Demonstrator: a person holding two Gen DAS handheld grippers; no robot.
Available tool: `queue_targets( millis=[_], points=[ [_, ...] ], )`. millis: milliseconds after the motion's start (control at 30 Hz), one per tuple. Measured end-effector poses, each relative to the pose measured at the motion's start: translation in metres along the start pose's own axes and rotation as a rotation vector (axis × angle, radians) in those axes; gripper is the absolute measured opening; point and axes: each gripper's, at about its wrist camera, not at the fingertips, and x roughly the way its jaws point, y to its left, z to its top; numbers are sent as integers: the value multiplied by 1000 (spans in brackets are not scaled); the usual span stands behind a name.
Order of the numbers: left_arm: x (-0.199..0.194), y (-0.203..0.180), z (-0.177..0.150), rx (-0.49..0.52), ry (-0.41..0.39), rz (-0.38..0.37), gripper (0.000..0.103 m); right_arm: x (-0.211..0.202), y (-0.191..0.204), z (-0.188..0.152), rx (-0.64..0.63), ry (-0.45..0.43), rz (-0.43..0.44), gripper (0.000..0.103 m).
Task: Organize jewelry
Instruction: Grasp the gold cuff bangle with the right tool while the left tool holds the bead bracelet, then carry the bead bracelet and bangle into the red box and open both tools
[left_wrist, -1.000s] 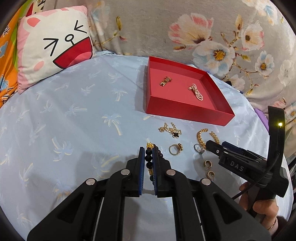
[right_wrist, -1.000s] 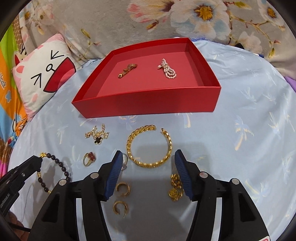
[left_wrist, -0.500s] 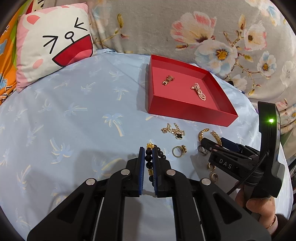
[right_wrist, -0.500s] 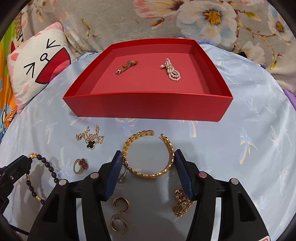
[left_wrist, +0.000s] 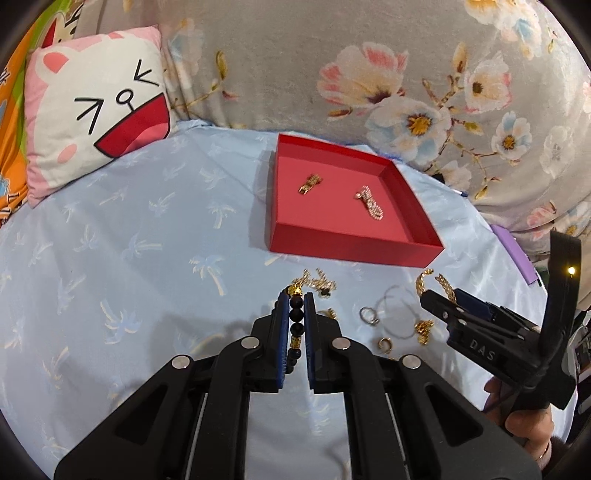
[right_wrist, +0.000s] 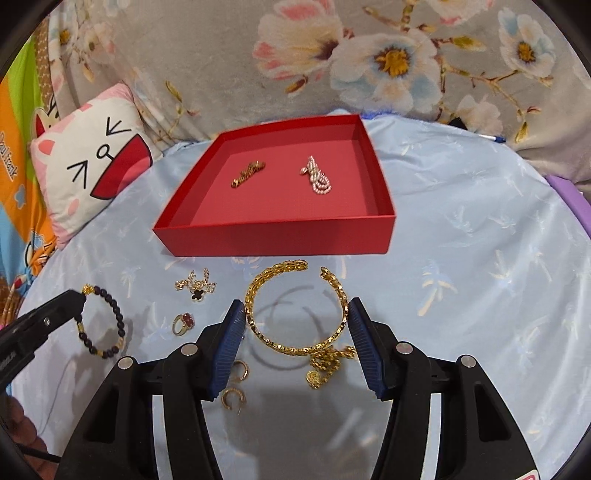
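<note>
Right now I am pinching the bead bracelet (right_wrist: 101, 321) in my left tongs (left_wrist: 296, 314), nearly closed on one strand, while my right tongs (right_wrist: 297, 332) are spread wide around the gold bangle (right_wrist: 295, 306) on the bed (right_wrist: 461, 258), near the red box (right_wrist: 277, 236). The beads are hanging loose, so I am risking snagging the ring (right_wrist: 183, 323) or dropping them short of the box.

Tray (right_wrist: 280, 236): red, holds gold chain (right_wrist: 248, 174) and pearl piece (right_wrist: 318, 178).
Bead bracelet (right_wrist: 107, 325): black, lifted.
Cuff (right_wrist: 295, 310): gold, open, flat before tray.
</note>
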Motion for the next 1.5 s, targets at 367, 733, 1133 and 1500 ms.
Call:
queue_targets(
  millis=[367, 733, 1133, 1500],
  points=[
    [-12, -39, 62, 80, -100, -58, 7, -33, -18, 36, 18, -80, 29, 56],
    [59, -60, 130, 82, -94, -146, 7, 31, -22, 98, 33, -63, 71, 56],
    [147, -43, 131, 43, 4, -101, 7, 112, -7, 104, -17, 40, 54, 56],
    [166, -27, 126, 8, 18, -56, 17, 123, -8, 103, -49, 39, 4, 57]
  ],
)
